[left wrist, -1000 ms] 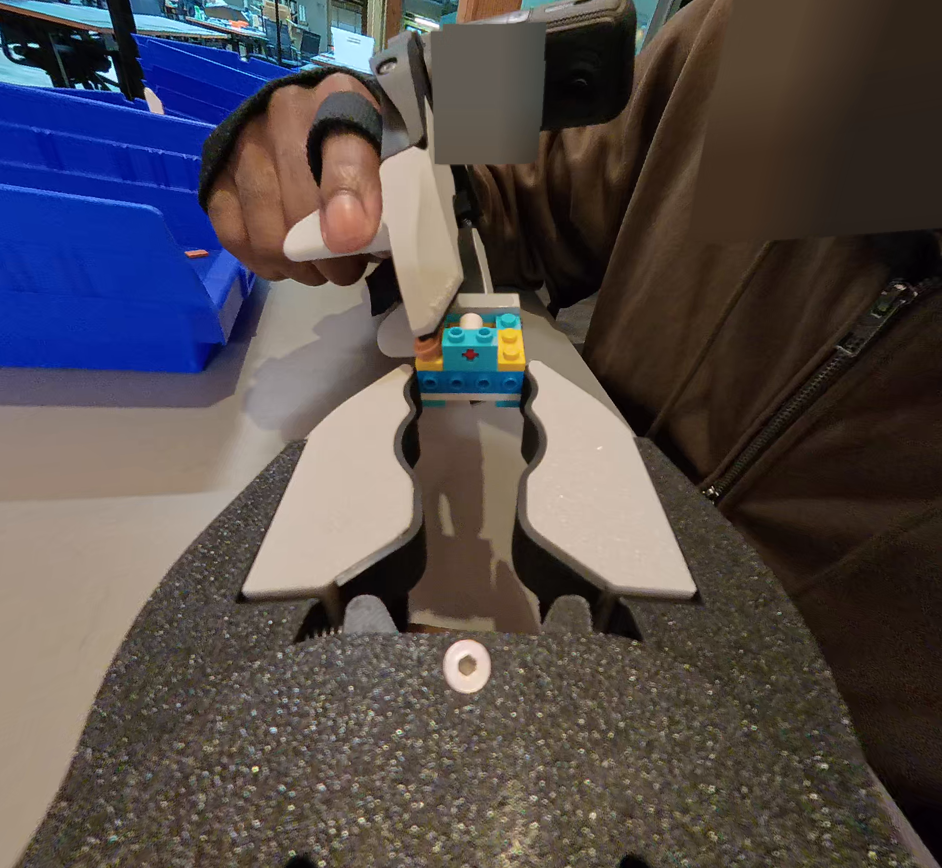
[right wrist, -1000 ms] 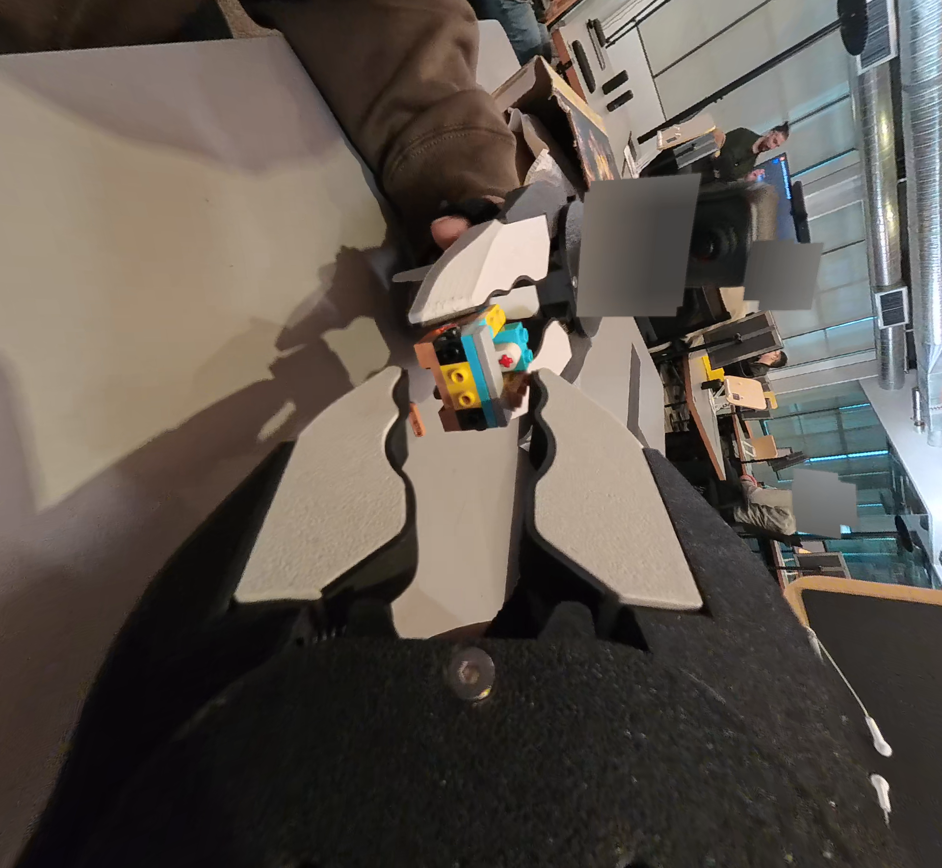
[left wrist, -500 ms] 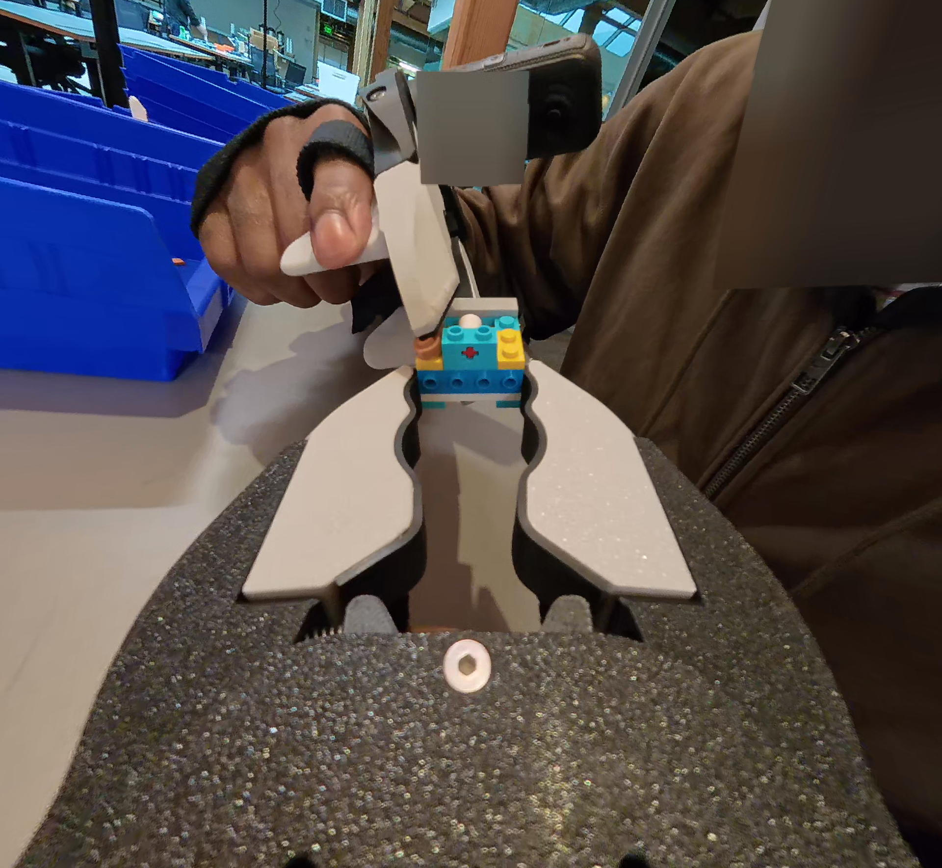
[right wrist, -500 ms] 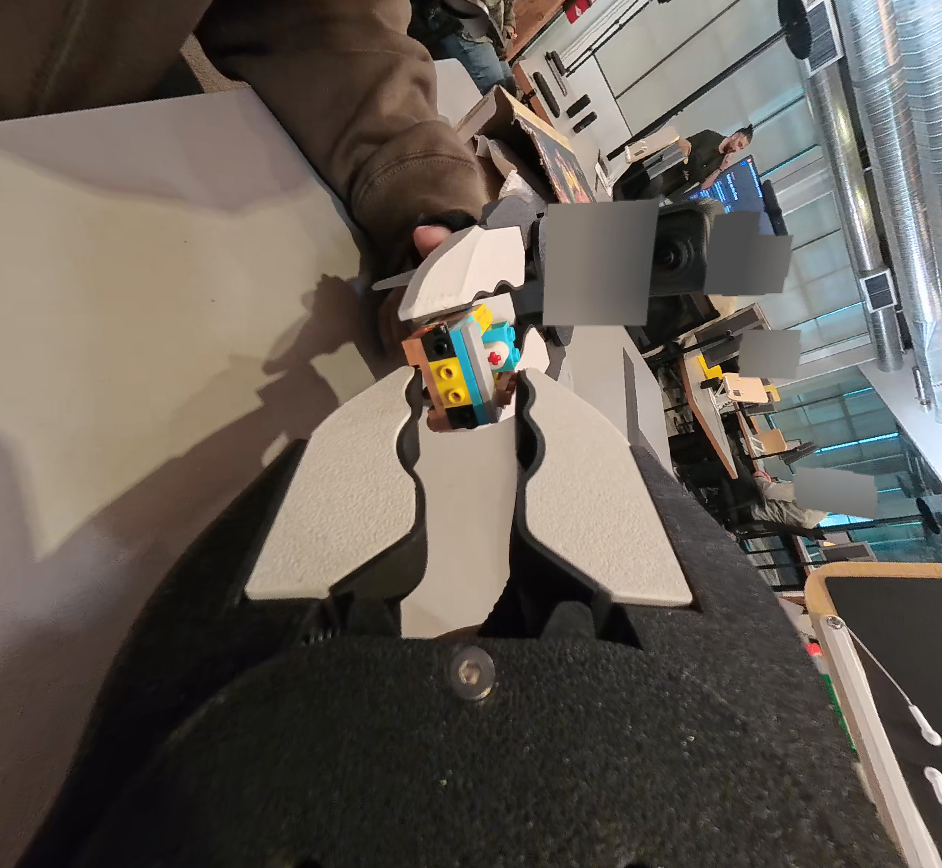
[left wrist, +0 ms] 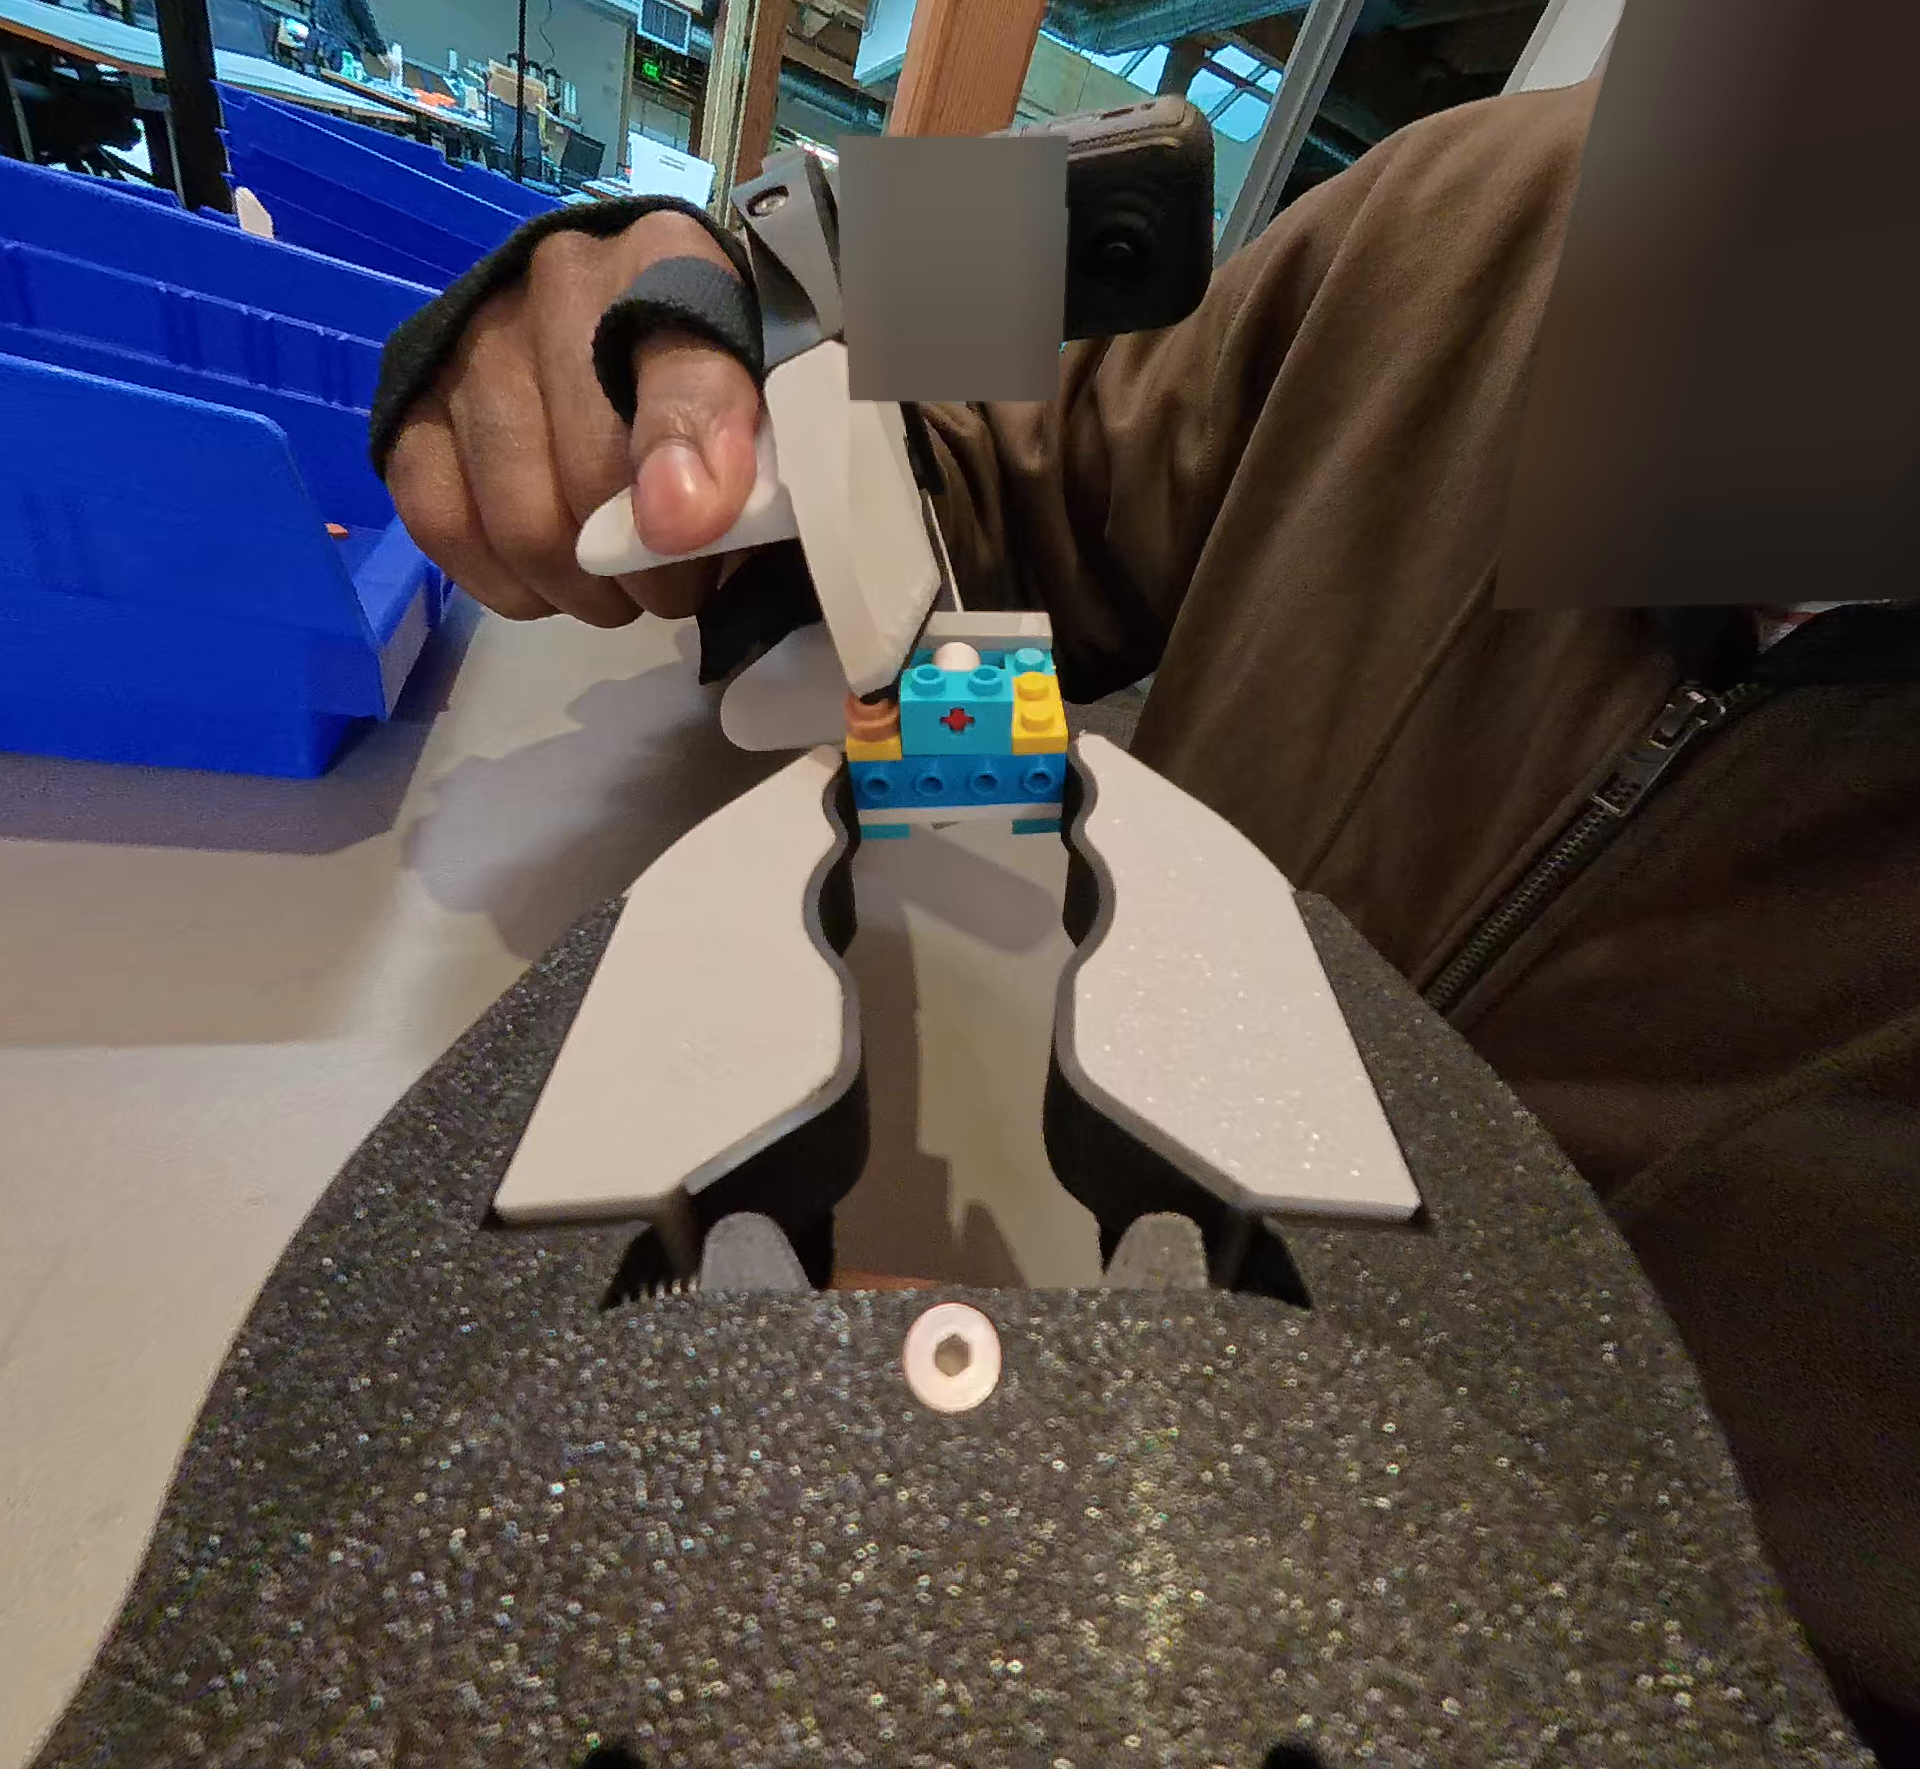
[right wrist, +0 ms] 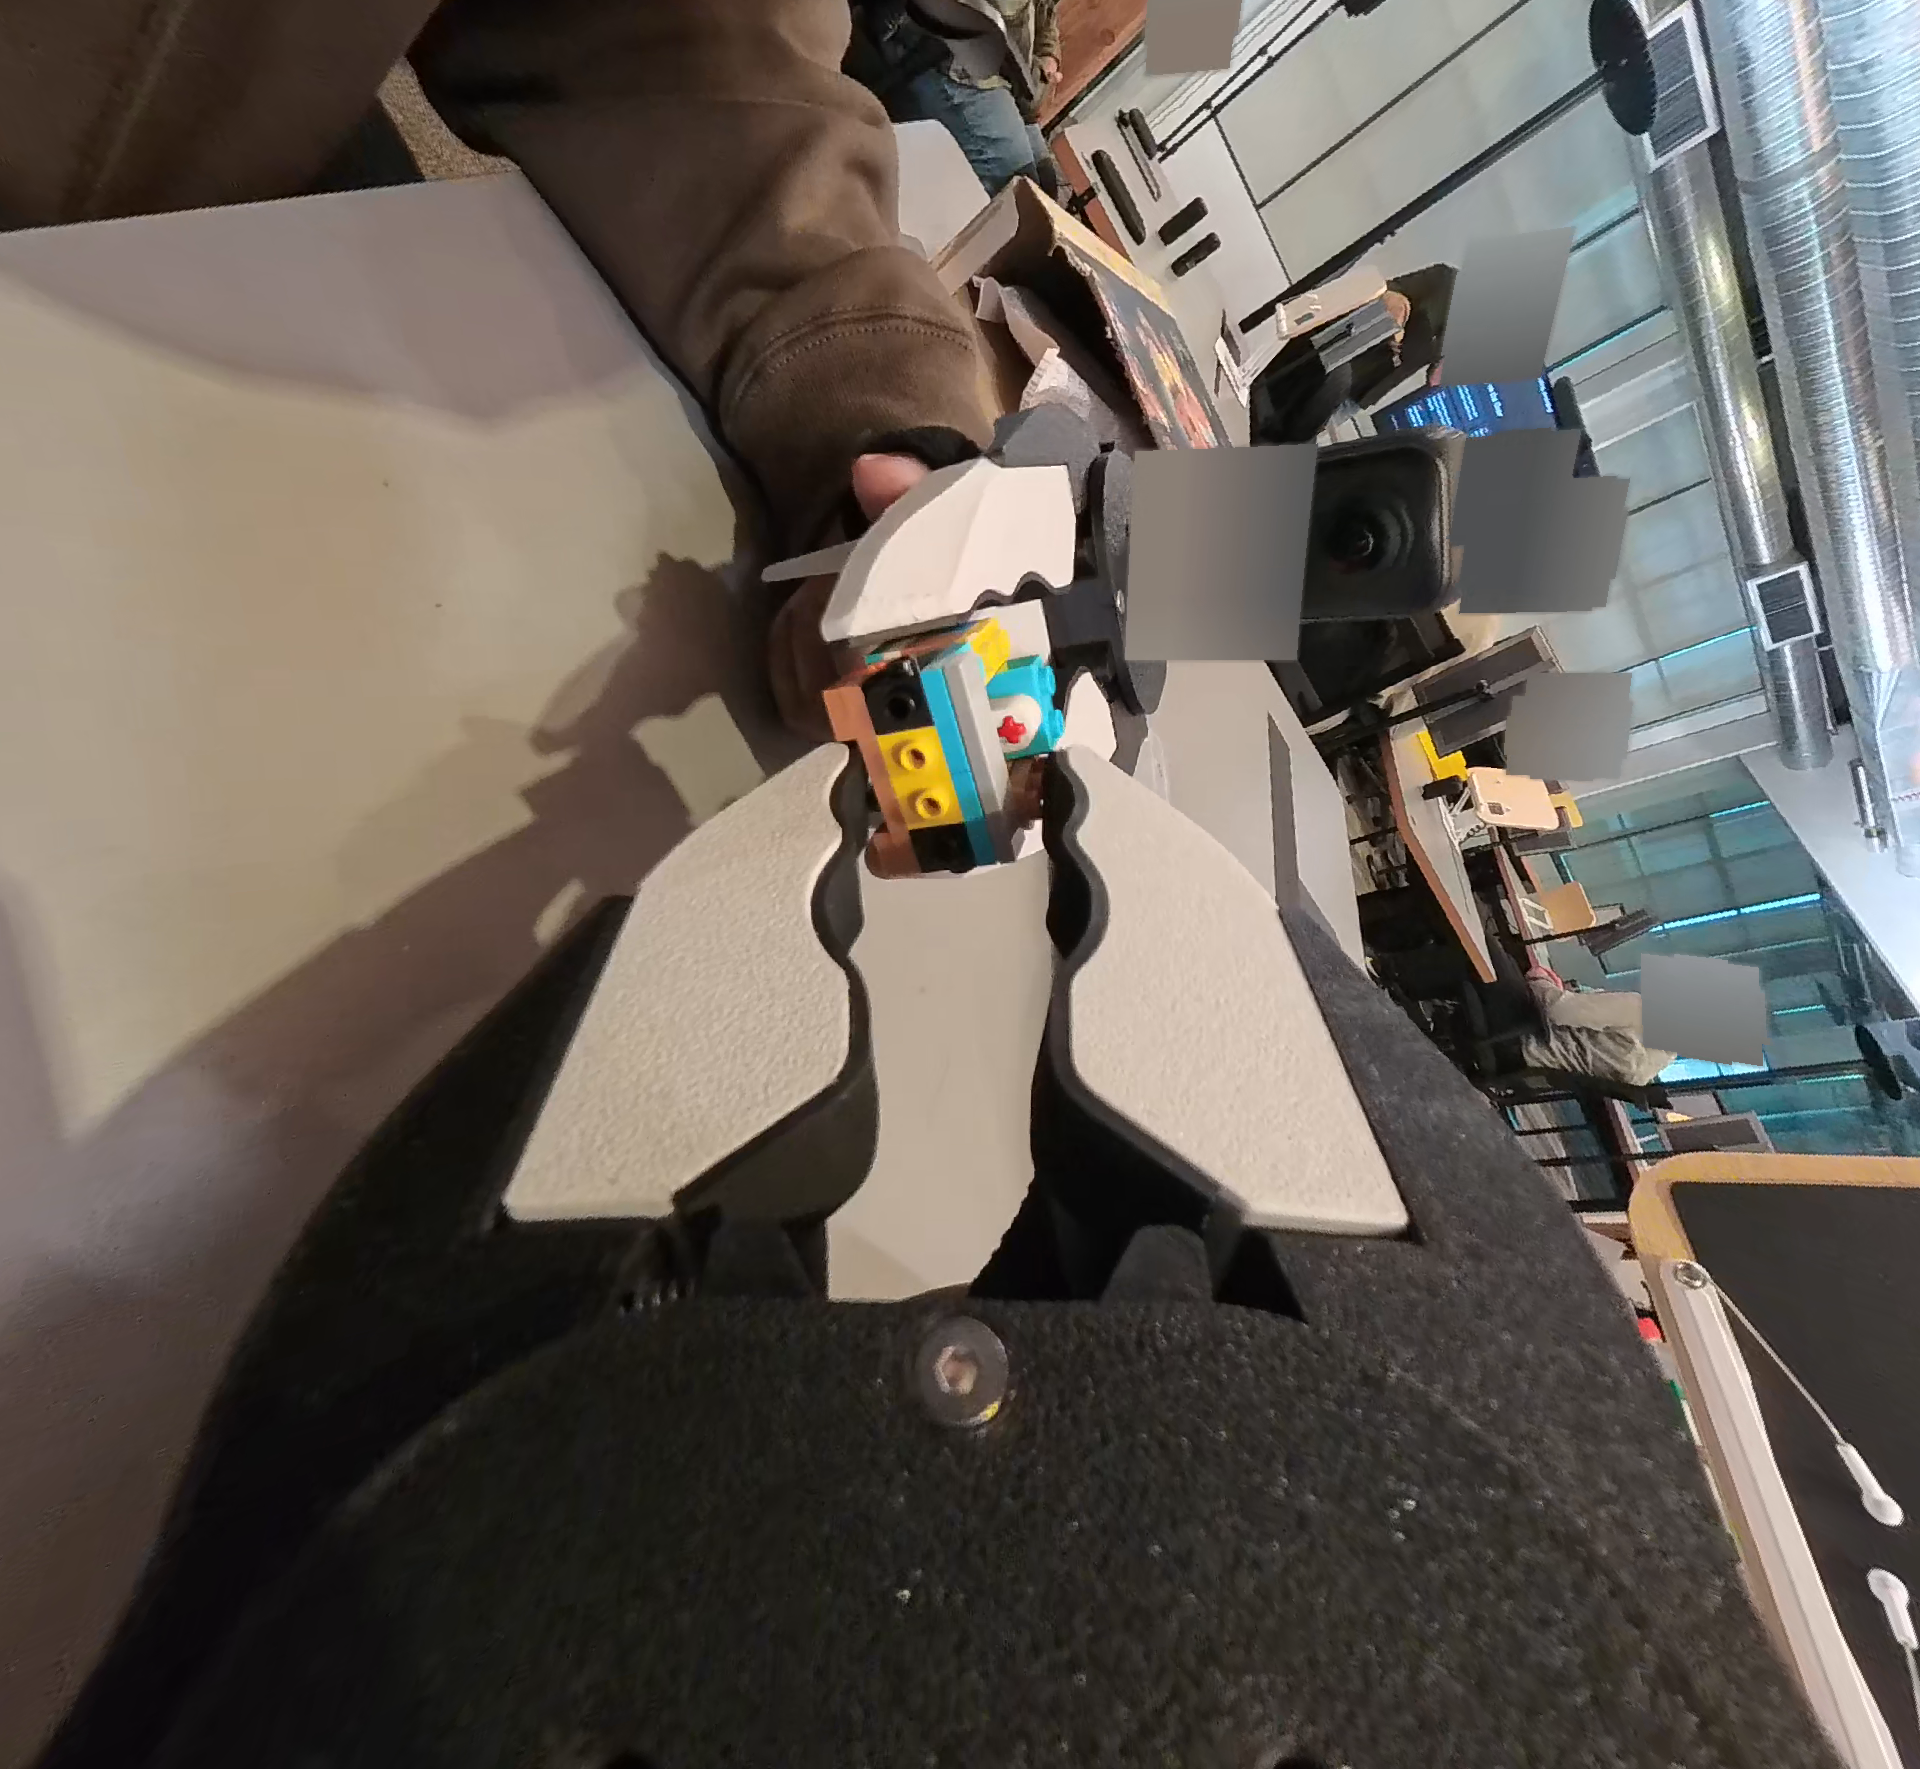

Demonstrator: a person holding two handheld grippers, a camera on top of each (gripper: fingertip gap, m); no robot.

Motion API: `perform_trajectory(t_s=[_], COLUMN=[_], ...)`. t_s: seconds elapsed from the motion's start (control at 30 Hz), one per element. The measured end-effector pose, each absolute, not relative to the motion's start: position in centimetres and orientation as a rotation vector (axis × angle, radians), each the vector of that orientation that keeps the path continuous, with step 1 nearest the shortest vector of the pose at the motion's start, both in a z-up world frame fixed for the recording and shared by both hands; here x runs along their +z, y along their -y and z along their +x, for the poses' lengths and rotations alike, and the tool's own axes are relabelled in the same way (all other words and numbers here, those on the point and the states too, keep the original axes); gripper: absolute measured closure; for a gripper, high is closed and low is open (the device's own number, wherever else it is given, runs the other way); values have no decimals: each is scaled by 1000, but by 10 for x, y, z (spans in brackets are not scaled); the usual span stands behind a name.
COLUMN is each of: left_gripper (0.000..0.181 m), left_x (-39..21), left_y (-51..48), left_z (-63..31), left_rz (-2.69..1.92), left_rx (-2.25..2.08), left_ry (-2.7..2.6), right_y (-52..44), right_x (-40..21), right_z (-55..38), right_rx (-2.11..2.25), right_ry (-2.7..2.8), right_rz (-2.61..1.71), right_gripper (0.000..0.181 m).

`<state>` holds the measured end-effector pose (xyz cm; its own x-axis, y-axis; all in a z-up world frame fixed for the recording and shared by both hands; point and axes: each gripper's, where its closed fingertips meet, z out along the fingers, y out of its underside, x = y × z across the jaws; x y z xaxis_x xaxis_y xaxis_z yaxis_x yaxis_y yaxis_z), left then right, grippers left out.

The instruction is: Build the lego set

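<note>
At twelve o'clock of the left wrist view, the left gripper (left wrist: pixel 958 789) clamps the lego build (left wrist: pixel 958 751) by its blue base; the right gripper (left wrist: pixel 871 670) descends from eleven, fingertips on the brown round piece (left wrist: pixel 871 720). Best pressed straight down while the base is held firm. Across the right wrist view, the right gripper (right wrist: pixel 951 810) is closed around the build's end at twelve, rolled sideways, with the left gripper (right wrist: pixel 940 566) above it.
</note>
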<state>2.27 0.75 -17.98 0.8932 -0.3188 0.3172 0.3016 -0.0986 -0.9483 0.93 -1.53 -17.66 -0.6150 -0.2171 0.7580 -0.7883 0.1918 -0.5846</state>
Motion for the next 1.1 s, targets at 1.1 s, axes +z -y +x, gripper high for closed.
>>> perform_trajectory(t_s=[1.1], left_gripper=[144], left_x=[-166], left_y=[-3], left_z=[11], left_rz=[-1485], left_rx=[-518], left_ry=[58], right_y=[12], right_x=[-161], right_z=[-3], right_rx=[1449], right_ry=[1863], right_rz=[813], right_gripper=[151])
